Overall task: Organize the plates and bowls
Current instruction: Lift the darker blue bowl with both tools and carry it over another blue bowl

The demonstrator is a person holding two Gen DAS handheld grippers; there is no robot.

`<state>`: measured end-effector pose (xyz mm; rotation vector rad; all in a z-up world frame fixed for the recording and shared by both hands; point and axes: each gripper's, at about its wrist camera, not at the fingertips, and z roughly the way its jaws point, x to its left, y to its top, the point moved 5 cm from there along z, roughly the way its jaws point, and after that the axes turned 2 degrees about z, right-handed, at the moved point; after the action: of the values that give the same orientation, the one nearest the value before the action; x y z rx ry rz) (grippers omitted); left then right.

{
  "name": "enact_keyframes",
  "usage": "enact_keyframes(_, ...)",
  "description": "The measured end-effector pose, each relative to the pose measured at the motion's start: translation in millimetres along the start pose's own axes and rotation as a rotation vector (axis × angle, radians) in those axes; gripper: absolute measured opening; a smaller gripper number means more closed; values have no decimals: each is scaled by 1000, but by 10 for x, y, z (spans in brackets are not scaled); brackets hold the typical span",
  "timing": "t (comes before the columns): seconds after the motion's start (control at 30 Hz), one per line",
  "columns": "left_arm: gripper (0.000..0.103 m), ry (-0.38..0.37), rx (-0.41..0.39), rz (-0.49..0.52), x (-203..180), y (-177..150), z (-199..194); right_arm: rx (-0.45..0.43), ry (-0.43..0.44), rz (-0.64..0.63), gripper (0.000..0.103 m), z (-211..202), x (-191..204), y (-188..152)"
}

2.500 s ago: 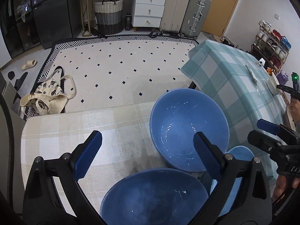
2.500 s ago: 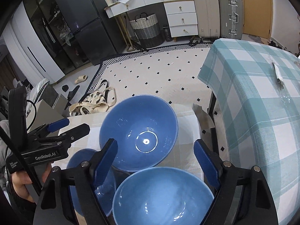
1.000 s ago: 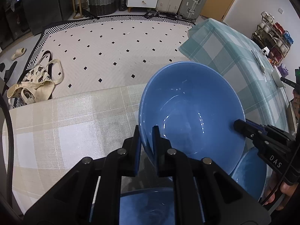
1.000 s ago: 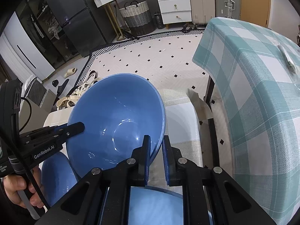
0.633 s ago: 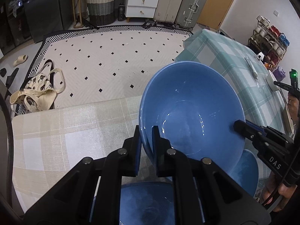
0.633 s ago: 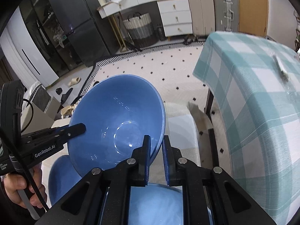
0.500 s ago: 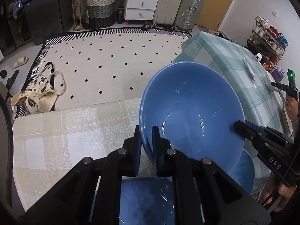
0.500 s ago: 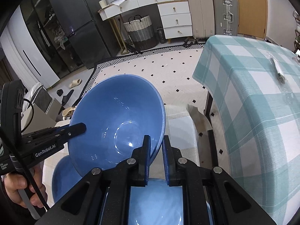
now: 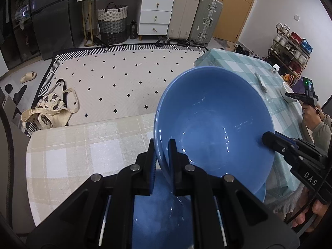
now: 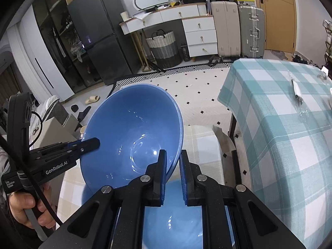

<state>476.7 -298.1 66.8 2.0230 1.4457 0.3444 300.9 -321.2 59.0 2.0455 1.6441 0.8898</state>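
Note:
A large blue bowl (image 9: 213, 124) is held in the air by both grippers, one on each side of its rim. My left gripper (image 9: 162, 155) is shut on its left rim; my right gripper (image 10: 173, 166) is shut on its right rim. The bowl (image 10: 132, 145) tilts slightly. In the right wrist view the left gripper (image 10: 87, 144) shows at the bowl's far rim; in the left wrist view the right gripper (image 9: 276, 143) shows likewise. A second blue bowl (image 9: 161, 213) sits below on the table, also in the right wrist view (image 10: 172, 217). A third blue bowl's edge (image 9: 261, 193) peeks out under the held one.
The bowls are over a small table with a beige checked cloth (image 9: 83, 145). A larger table with a teal checked cloth (image 10: 280, 114) stands to the right, carrying small items. A patterned rug, tote bag (image 9: 49, 112), drawers and suitcases lie beyond.
Both grippers closed on the large bowl's rim and lifted it off the table. It has since risen further above the lower bowls.

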Motion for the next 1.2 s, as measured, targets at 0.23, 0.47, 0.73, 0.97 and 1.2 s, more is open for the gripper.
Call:
enact_keyframes(0.23, 8, 13, -31, 9, 42, -233, -613, -29, 23, -6, 12, -371, 208, -104)
enact_keyframes(0.47, 8, 38, -47, 14, 104, -597, -1152, -36, 47, -8, 12, -587, 431, -294)
enact_keyframes(0.73, 8, 79, -46, 12, 249, -1129, -1524, -25, 69, -18, 12, -642, 674, -562)
enact_keyframes(0.97, 8, 100, -42, -2, 472, -1485, -1648, -6, 89, -8, 12, -543, 799, -746)
enact_keyframes(1.2, 8, 125, -28, -7, 543, -1740, -1544, 11, 90, -11, 12, -376, 836, -898)
